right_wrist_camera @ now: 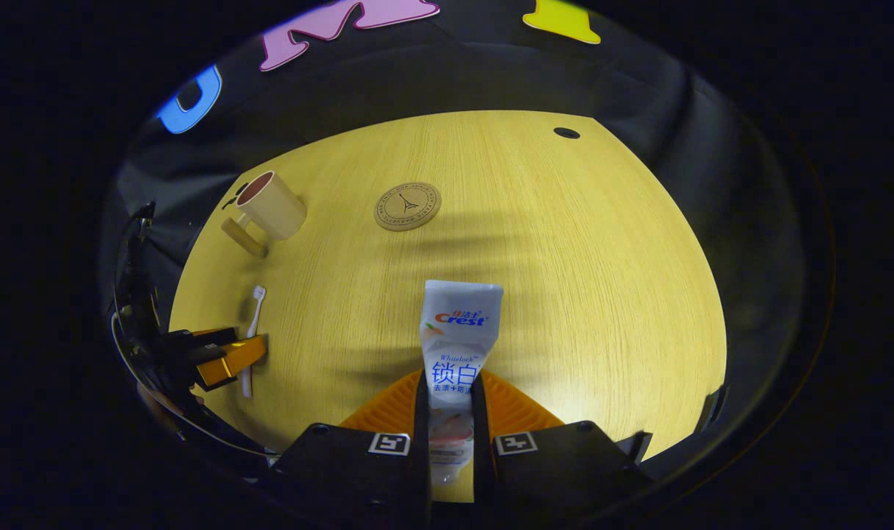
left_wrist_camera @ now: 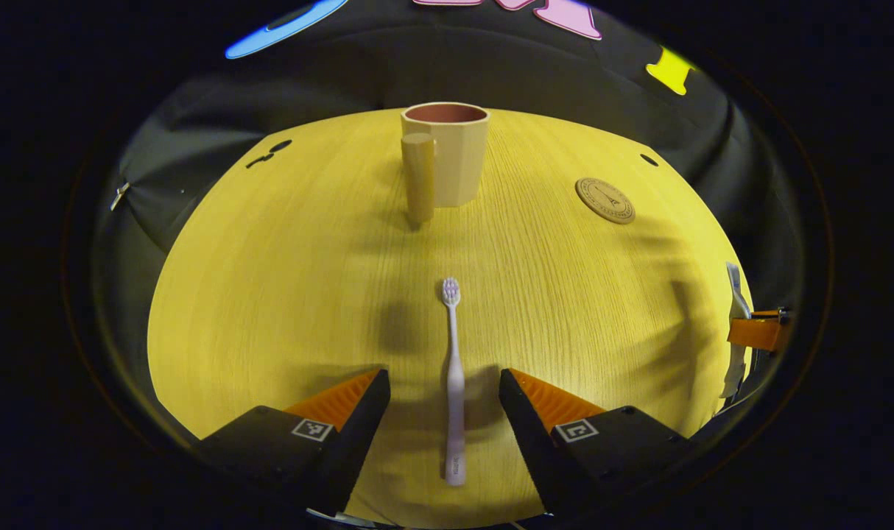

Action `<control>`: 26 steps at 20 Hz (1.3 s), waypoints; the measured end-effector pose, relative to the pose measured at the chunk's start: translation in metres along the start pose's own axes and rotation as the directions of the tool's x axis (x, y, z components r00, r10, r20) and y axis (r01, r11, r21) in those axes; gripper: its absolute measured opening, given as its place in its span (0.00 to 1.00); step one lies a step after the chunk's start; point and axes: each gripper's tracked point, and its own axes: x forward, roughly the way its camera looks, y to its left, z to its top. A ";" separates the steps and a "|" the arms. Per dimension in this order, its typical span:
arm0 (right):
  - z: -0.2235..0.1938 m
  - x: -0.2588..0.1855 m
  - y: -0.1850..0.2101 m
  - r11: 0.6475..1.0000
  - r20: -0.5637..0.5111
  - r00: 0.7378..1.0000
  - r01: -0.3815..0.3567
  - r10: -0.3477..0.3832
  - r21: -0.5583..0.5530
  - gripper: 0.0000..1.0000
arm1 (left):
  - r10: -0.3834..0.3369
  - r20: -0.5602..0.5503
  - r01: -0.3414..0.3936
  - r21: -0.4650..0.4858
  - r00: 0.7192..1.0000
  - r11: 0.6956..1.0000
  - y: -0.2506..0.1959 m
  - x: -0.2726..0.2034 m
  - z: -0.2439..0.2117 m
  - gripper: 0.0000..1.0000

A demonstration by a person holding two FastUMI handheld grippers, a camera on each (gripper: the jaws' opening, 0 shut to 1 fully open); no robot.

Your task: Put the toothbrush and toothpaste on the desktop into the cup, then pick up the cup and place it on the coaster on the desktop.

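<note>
A pale toothbrush (left_wrist_camera: 453, 383) lies flat on the yellow wooden desktop (left_wrist_camera: 285, 294), head pointing away, between the two fingers of my left gripper (left_wrist_camera: 444, 394), which is open and straddles its handle without touching. Beyond it stands a cream cup (left_wrist_camera: 447, 153) with its handle toward me. A round brown coaster (left_wrist_camera: 604, 199) lies to the right. In the right gripper view, my right gripper (right_wrist_camera: 447, 401) is shut on a white toothpaste tube (right_wrist_camera: 458, 331), pinched near its lower part. The cup (right_wrist_camera: 270, 207), coaster (right_wrist_camera: 407, 206), toothbrush (right_wrist_camera: 252, 324) and left gripper (right_wrist_camera: 222, 359) appear at the left there.
Small dark holes sit in the desktop near the far corners (left_wrist_camera: 649, 159) (right_wrist_camera: 566, 133). Black cloth surrounds the desk on the far sides. Part of the right gripper (left_wrist_camera: 756, 331) shows at the right edge of the left gripper view.
</note>
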 end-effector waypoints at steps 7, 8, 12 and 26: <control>0.013 -0.006 0.001 1.000 0.030 0.999 -0.021 0.021 0.004 0.27 | 0.004 -0.047 -0.003 0.026 0.999 1.000 0.001 -0.001 -0.001 0.61; 0.015 -0.007 0.003 1.000 0.033 0.999 -0.025 0.025 -0.001 0.27 | 0.003 -0.056 -0.002 0.026 0.998 1.000 0.000 -0.002 -0.001 0.52; 0.021 -0.008 0.012 0.999 0.041 0.998 -0.039 0.040 -0.032 0.27 | 0.018 -0.086 -0.019 -0.004 0.996 1.000 -0.002 0.000 0.000 0.25; 0.119 -0.008 0.079 0.984 0.166 0.980 -0.082 0.109 -0.159 0.27 | -0.027 0.011 0.029 -0.137 1.000 0.990 0.016 -0.018 -0.001 0.07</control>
